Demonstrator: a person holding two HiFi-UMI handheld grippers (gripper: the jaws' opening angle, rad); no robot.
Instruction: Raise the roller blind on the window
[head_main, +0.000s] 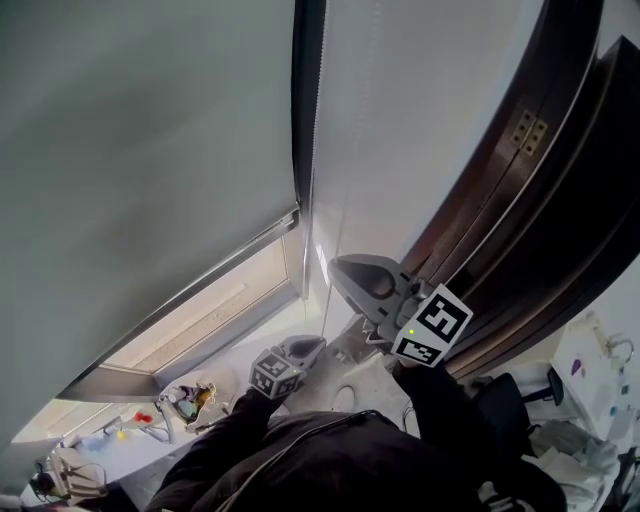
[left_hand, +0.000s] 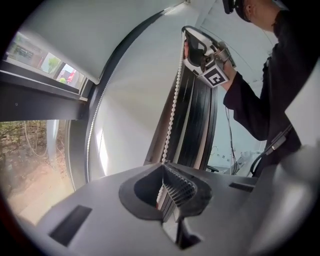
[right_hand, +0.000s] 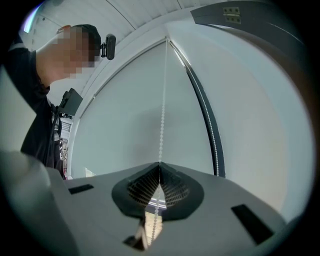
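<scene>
The blind (head_main: 150, 140) hangs left of both grippers, its bottom bar (head_main: 185, 300) partly up with glass (head_main: 205, 322) showing under it. The left gripper (left_hand: 163, 169) is pinched tight on the chain (left_hand: 173, 107), which runs up from its fingertips to the right gripper (right_hand: 159, 166), clamped on that same chain higher up. To pull well, I judge one grip should hold while the other draws straight down along the chain, never sideways, so nothing slips.
</scene>
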